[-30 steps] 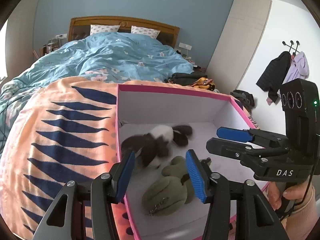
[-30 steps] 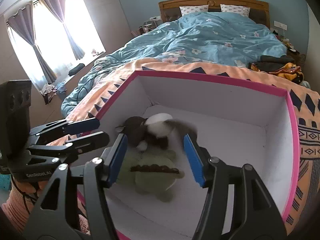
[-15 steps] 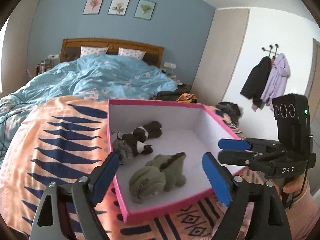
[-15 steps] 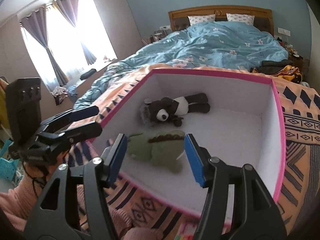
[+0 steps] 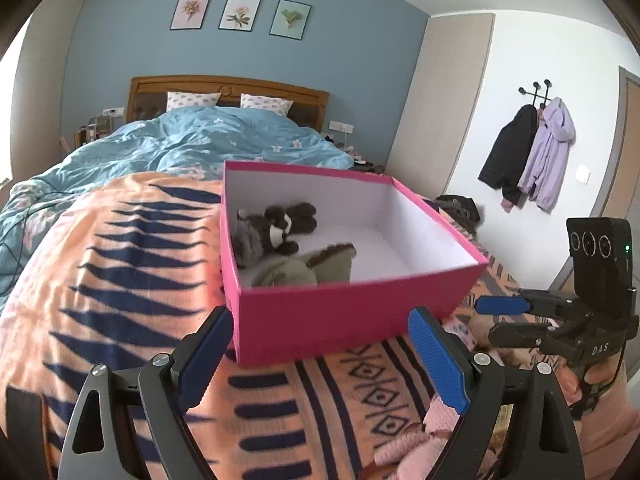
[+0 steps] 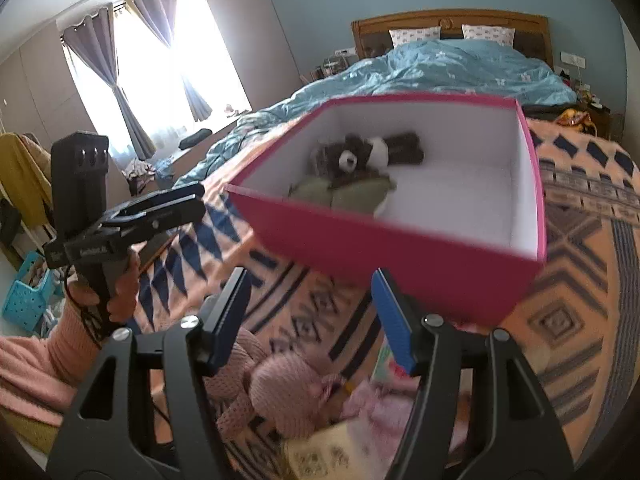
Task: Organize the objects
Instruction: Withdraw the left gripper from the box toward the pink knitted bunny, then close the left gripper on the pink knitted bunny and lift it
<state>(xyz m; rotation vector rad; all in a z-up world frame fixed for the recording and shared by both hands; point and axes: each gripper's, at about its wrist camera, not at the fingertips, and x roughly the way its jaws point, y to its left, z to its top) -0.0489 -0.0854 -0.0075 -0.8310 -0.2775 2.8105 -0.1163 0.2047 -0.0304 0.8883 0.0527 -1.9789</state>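
A pink box (image 5: 344, 312) with a white inside sits on the orange patterned blanket (image 5: 120, 264). In it lie a brown and white plush animal (image 5: 276, 226) and a green plush toy (image 5: 304, 266), against its left wall. They show in the right wrist view too: the box (image 6: 400, 248), the brown plush (image 6: 360, 154), the green plush (image 6: 348, 196). My left gripper (image 5: 320, 360) is open and empty, just short of the box's near wall. My right gripper (image 6: 316, 320) is open and empty, above a pink knitted plush (image 6: 280, 384) on the blanket.
A blue duvet (image 5: 200, 140) covers the bed beyond the blanket. Coats (image 5: 532, 152) hang on the right wall. A blue basket (image 6: 28, 292) stands on the floor at left. Papers or a booklet (image 6: 340, 448) lie beside the pink plush.
Both grippers have pulled back out of the box toward the bed's near edge. The brown plush, blurred and moving one second ago, now lies still in the box. The left jaws stand wider.
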